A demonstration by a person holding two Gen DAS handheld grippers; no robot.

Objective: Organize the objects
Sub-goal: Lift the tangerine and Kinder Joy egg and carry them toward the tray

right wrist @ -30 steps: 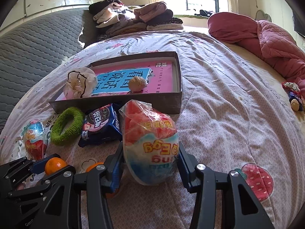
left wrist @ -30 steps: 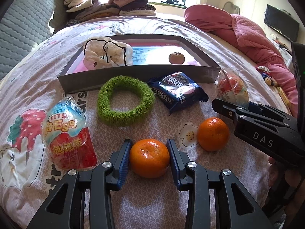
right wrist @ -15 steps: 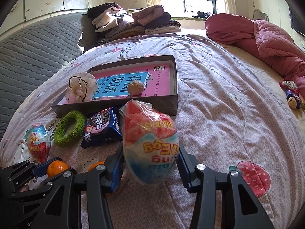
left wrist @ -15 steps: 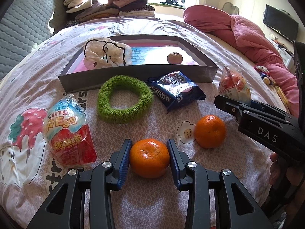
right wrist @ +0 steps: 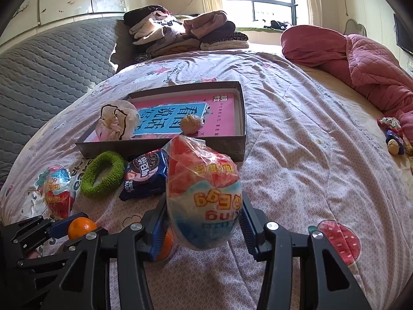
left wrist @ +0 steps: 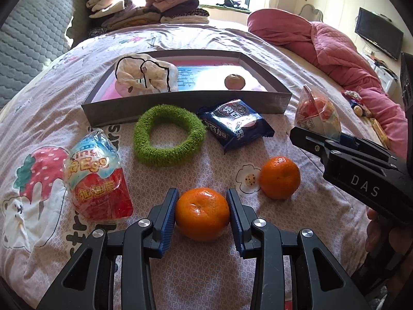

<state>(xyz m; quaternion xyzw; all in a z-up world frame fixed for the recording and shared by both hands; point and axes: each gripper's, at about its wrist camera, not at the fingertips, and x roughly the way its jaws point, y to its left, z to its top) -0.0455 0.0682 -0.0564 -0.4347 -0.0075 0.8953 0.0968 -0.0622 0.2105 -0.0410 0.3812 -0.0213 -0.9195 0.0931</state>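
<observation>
The bed's patterned quilt [left wrist: 258, 38] fills the room's middle, with folded clothes stacked at 12 o'clock under the window and a pink duvet bunched at 2 o'clock. On it, the grey box [left wrist: 185, 102] lies at 12 o'clock from both grippers, its long side running 9 to 3, the near wall between them and its floor.

The right gripper [right wrist: 202, 222] looks nearer that wall, jaws clamped on a wrapped toy egg [right wrist: 204, 196] standing upright between them. The left gripper [left wrist: 202, 214] sits further back, jaws closed narrow on 1 orange [left wrist: 202, 214], which seems to rest on the quilt. A 2nd orange [left wrist: 280, 177] lies loose at 2 o'clock.
</observation>
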